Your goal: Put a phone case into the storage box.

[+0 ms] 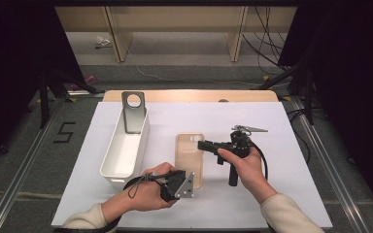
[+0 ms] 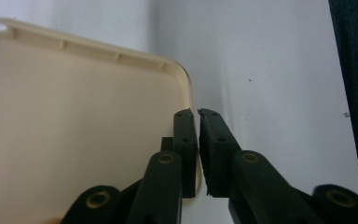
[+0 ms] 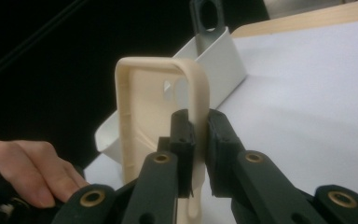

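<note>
A cream phone case (image 1: 190, 159) lay open side up on the white table (image 1: 281, 194), just right of a long white bin (image 1: 124, 150) that held a grey stand (image 1: 134, 110) at its far end.

The left gripper (image 1: 194, 180) came in at the case's near end. In the left gripper view its jaws were pinched on the case's (image 2: 74, 140) side wall near a rounded corner, one jaw inside the case and the other outside over the table.

The right gripper (image 1: 201, 144) reached in from the right at the case's far end, beside the camera cut-out. In the right gripper view its jaws were clamped on the case's (image 3: 142, 112) rim, one pad on each side of the wall. The bin (image 3: 214, 65) and stand (image 3: 207, 14) showed behind, and the left hand (image 3: 23, 170) at the lower left.
</note>
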